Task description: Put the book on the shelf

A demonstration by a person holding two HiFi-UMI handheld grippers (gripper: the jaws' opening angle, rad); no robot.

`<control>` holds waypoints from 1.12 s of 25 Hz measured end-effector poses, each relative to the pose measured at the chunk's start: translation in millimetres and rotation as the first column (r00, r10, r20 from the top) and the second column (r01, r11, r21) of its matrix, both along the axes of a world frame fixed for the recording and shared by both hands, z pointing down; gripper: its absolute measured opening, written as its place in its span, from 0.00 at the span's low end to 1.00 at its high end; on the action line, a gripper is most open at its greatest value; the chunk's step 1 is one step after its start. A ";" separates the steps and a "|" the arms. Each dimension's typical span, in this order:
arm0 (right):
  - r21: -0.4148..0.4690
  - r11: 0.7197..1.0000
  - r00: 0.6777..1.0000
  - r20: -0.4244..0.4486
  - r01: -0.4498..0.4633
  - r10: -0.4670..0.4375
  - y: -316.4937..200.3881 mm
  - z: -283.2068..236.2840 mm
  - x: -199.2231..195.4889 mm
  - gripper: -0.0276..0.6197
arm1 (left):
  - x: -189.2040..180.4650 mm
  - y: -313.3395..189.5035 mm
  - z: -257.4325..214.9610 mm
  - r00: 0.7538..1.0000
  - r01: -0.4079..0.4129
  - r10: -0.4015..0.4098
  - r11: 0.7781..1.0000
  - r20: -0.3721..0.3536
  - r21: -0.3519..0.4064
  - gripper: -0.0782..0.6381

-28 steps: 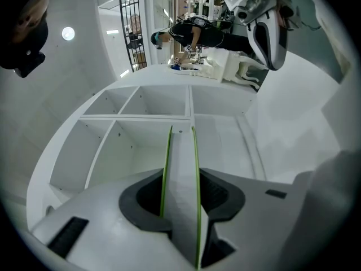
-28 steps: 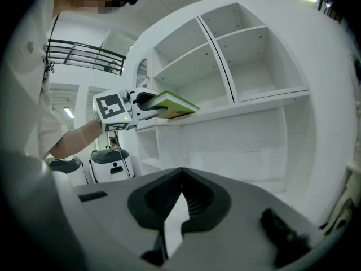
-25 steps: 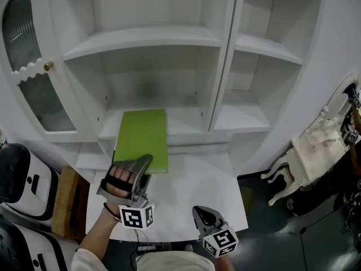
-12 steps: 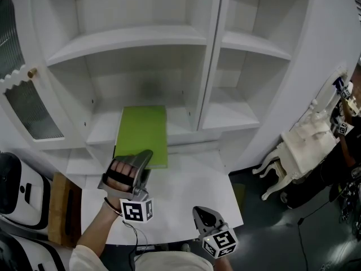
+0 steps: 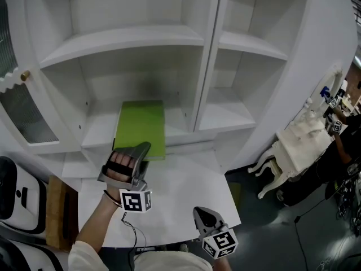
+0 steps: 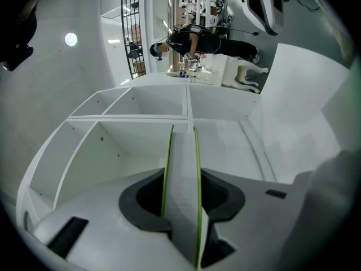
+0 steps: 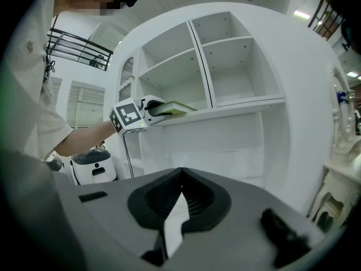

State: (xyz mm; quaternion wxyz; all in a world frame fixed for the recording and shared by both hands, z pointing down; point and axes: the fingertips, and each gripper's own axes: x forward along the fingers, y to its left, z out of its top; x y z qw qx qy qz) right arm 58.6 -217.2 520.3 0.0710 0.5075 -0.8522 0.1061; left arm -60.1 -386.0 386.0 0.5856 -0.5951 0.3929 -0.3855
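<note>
A green book [image 5: 140,126] lies flat on the lower shelf board [image 5: 96,133] of the white cabinet, its near end jutting over the front edge. My left gripper [image 5: 140,154] is shut on that near end. In the left gripper view the book [image 6: 181,168] shows edge-on between the jaws, green covers either side of white pages, pointing into the shelf bay. My right gripper [image 5: 203,213] hangs low over the white table [image 5: 180,185], shut on nothing. The right gripper [image 7: 180,176] looks up at the cabinet, where the book [image 7: 174,108] rests on the shelf.
The cabinet has a central upright [image 5: 206,66] with more bays to its right. An open glass door with a brass knob [image 5: 24,75] stands at the left. A white appliance [image 5: 14,191] sits at lower left, a white carved chair [image 5: 299,143] at the right.
The left gripper has pushed the green book further into the lower shelf bay. The right gripper has stayed where it was.
</note>
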 end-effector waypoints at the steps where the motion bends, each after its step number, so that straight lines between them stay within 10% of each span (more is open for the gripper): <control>1: 0.000 1.000 1.000 0.000 -0.004 0.004 -0.1 0.1 0.5 0.06 | 0.0 -3.1 0.2 1.000 0.003 -0.003 1.000 0.000 -0.004 0.31; 28: -0.022 1.000 1.000 0.009 -0.012 0.012 10.6 8.6 -7.4 0.06 | 2.6 -35.7 2.2 0.999 0.006 -0.008 0.999 -0.042 -0.051 0.31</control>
